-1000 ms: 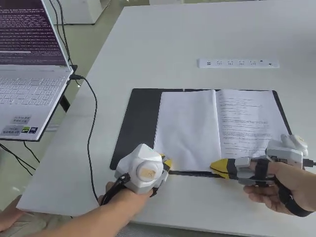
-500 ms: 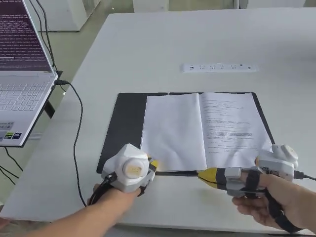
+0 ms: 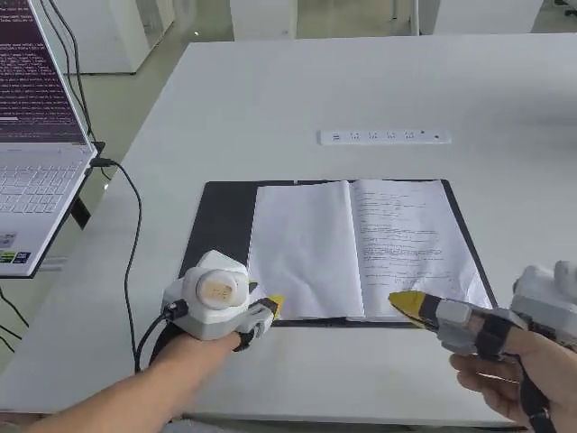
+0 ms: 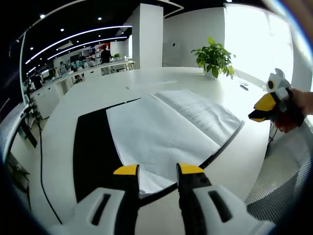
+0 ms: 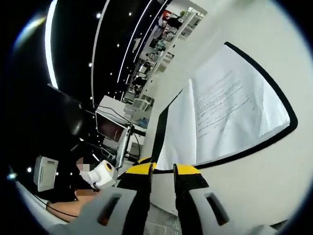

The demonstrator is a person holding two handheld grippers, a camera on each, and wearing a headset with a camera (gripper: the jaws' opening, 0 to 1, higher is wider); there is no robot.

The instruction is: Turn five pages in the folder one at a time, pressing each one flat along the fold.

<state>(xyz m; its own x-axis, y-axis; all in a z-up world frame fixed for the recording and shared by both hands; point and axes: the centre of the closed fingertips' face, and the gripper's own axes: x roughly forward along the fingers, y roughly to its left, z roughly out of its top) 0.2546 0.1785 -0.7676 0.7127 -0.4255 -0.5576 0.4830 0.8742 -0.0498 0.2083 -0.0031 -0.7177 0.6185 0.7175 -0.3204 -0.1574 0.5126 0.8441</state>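
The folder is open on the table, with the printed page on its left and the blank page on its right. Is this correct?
No. In the head view the folder is open on the table, with the printed page on its right and the blank page on its left.
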